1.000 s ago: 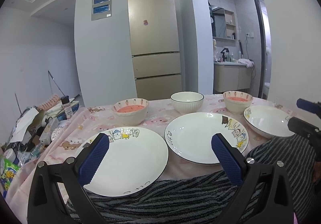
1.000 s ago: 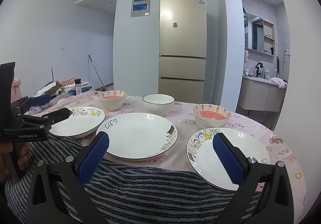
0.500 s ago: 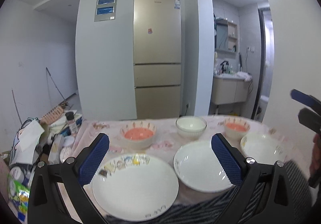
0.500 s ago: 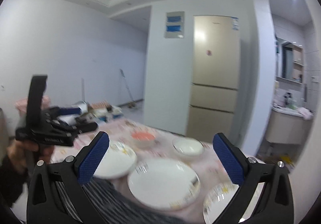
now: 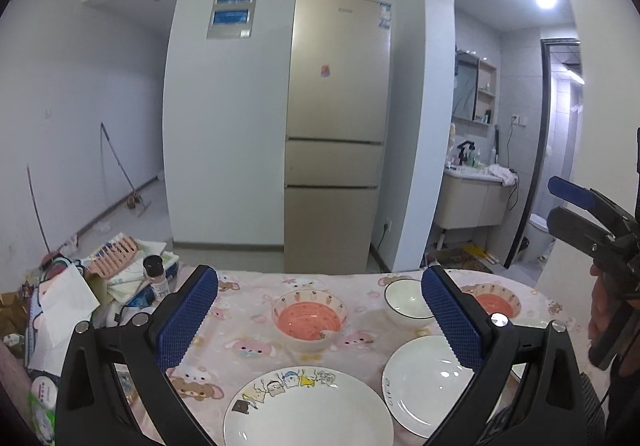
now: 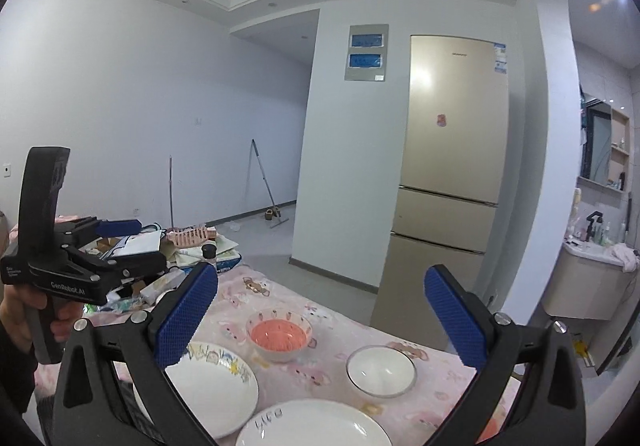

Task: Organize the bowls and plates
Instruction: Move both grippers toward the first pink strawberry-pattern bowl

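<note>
On the pink cartoon tablecloth (image 5: 248, 302) a plate with a cartoon rim (image 5: 308, 410) lies nearest, and a plain white plate (image 5: 428, 382) lies to its right. Behind them stand a pink bowl (image 5: 308, 320), a white bowl (image 5: 406, 302) and a second pink bowl (image 5: 496, 300). My left gripper (image 5: 320, 316) is open and empty, held high above the plates. My right gripper (image 6: 320, 316) is likewise open and empty above the cartoon plate (image 6: 212, 382), the plain plate (image 6: 312, 426), the pink bowl (image 6: 280, 334) and the white bowl (image 6: 380, 366). Each gripper shows in the other's view: right gripper (image 5: 560, 208), left gripper (image 6: 132, 244).
A heap of clutter (image 5: 100, 286) with a comb-like rack and a small bottle (image 5: 156, 278) lines the table's left end. A gold fridge (image 5: 336, 146) stands beyond the table, with a bathroom doorway (image 5: 500, 166) to its right. A hand (image 6: 24, 310) holds the left gripper's handle.
Both grippers have risen well above the table and moved back. The dishes now sit low and small in both views, and the striped cloth at the near edge is out of view.
</note>
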`<state>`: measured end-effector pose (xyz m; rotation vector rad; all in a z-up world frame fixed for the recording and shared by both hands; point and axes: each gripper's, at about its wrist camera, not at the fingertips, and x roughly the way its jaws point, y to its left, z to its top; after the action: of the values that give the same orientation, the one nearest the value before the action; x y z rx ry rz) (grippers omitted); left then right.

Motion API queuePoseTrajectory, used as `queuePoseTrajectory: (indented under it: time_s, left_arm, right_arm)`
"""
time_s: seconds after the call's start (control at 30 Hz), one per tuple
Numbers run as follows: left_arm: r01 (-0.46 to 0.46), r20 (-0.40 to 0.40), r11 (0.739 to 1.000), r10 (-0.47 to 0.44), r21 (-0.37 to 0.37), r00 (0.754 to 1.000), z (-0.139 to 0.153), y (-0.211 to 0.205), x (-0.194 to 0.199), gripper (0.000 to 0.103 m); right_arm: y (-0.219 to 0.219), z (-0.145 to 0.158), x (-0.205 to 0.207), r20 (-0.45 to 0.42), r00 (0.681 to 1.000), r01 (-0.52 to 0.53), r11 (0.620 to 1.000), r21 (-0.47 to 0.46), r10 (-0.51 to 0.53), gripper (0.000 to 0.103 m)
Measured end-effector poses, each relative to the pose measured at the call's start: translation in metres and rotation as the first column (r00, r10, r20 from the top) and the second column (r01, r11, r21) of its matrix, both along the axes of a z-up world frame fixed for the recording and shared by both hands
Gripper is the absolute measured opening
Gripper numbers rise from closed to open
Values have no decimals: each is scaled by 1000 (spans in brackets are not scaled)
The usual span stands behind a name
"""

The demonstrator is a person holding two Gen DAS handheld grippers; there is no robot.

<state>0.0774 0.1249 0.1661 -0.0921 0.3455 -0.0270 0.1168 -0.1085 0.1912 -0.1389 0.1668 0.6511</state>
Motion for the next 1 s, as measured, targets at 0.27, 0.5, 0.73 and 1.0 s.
queuePoseTrajectory:
  time_s: [0.27,0.5,0.73,1.0]
  left_arm:
    - [-13,-112,998,20,58,994,-20,15,73,103]
    - [-1,-267,999,-11,-44,964,-59,43,132,102]
    - [-54,-360,997,29,-61,932,-96,70,161,92]
    - [-57,-491,996,19,-63,871,-131,78,189,72]
  right_arm:
    - [55,-38,73,-152,988,-17,999,-45,10,103]
    - [90,-80,123,-297,955,-53,992,-112,17,95]
    - [113,-122,158,-437,899,-63,978,-197,-31,72]
    - [127,-152,194,-593,803,-57,982,-180,-62,69]
